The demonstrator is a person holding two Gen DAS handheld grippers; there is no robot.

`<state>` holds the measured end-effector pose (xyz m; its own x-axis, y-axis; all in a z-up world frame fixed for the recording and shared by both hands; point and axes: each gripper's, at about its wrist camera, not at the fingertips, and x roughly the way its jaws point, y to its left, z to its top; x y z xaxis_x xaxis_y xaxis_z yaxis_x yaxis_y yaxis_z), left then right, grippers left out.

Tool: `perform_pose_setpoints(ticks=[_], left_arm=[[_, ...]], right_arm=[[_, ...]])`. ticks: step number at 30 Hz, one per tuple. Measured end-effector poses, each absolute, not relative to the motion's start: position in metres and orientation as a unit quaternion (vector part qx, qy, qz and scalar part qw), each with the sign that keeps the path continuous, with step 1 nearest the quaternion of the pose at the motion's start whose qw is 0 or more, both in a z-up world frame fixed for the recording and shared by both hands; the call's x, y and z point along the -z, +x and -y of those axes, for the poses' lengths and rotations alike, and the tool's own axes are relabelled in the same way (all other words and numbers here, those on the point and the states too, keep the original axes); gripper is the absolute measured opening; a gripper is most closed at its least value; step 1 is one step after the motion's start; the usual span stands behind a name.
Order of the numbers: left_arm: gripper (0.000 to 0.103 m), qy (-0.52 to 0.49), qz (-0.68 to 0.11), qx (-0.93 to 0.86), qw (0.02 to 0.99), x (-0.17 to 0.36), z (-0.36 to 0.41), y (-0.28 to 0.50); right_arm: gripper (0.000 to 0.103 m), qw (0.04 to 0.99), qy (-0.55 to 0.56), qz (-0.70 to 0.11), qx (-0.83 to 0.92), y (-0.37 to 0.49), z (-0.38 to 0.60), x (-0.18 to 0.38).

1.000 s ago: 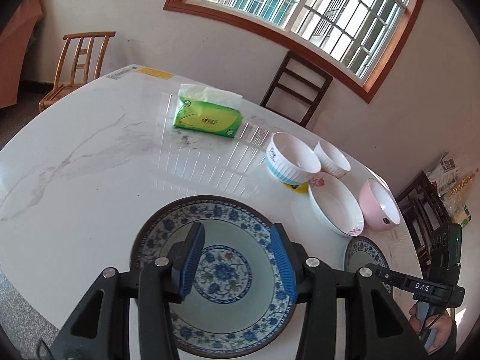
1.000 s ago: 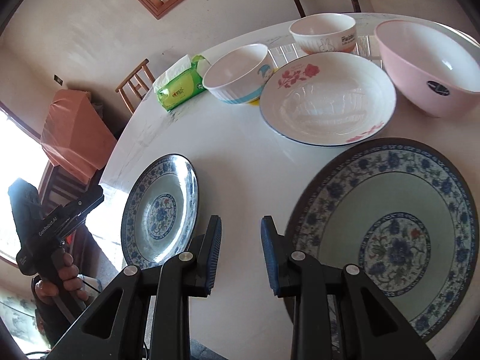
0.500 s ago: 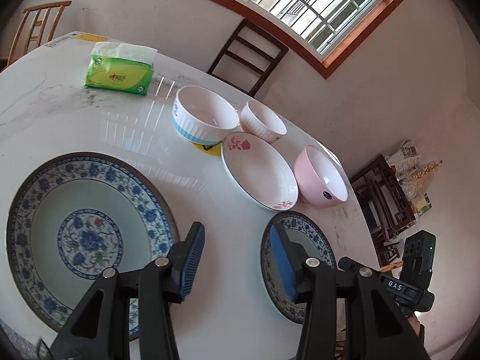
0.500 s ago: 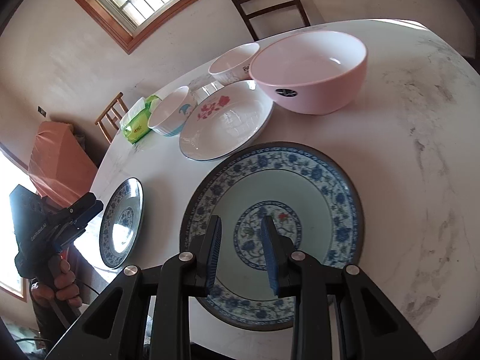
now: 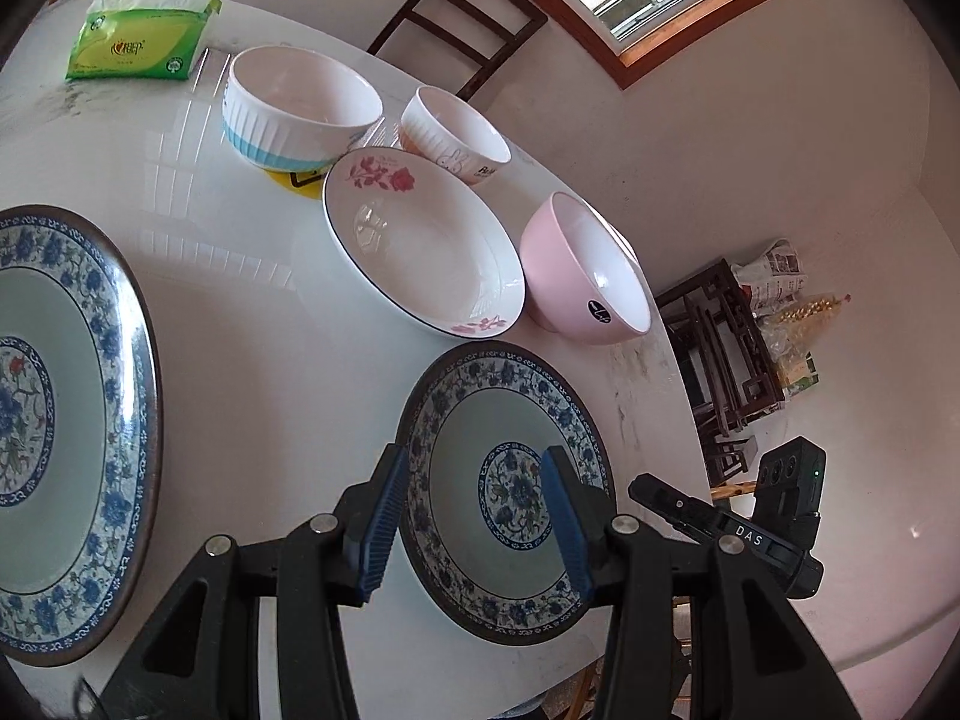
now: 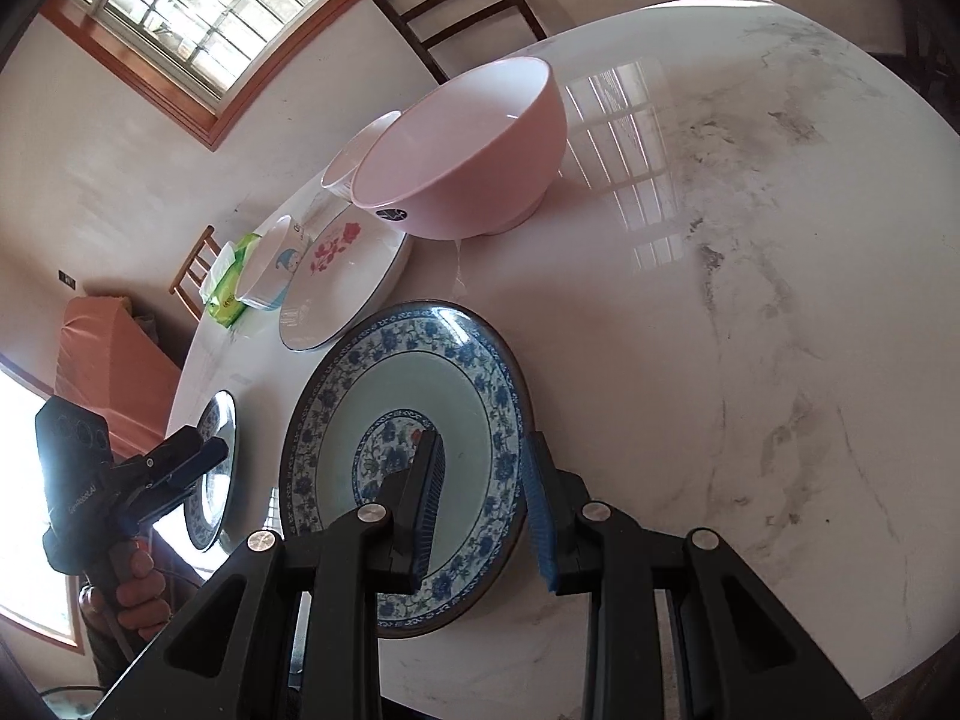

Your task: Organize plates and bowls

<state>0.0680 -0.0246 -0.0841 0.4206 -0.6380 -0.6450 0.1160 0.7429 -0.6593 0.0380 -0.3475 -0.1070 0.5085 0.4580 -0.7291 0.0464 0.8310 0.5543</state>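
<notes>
**Both grippers over blue plates, nothing gripped**

Left gripper point(image 5: 477, 516): jaws apart, empty, poised over the near half of the smaller blue-patterned plate point(image 5: 510, 420), which lies flat near the table point(image 5: 252, 360) edge. Contact w/ the plate can't be judged from this angle.

Right gripper point(image 6: 480, 504): jaws apart. One blue pad sits over the plate's centre medallion, the other at its right rim, so the rim lies between them; not closed on it. That is the same plate point(image 6: 408, 396), seen from the other side.

Larger blue-patterned plate point(image 5: 66, 420) lies flat at far left of the left wrist view, well apart from the smaller one.

Behind the plates, in a loose row: rose-print shallow dish point(image 5: 420, 252), pink bowl point(image 5: 585, 276) just beside it (upright), ribbed white bowl w/ blue band point(image 5: 300, 111), small white bowl w/ rabbit print point(image 5: 456, 138). Green tissue pack point(image 5: 141, 39) at the far edge of the table.
</notes>
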Motion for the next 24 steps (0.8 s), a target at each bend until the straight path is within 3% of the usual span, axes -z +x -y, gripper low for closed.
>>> perform_pose_setpoints(ticks=[24], left_arm=[[0.044, -0.274, -0.546, 0.208, 0.764, 0.125, 0.031, 0.081]], right_arm=[[0.019, 0.796, 0.291, -0.505, -0.165, 0.064, 0.336, 0.145]])
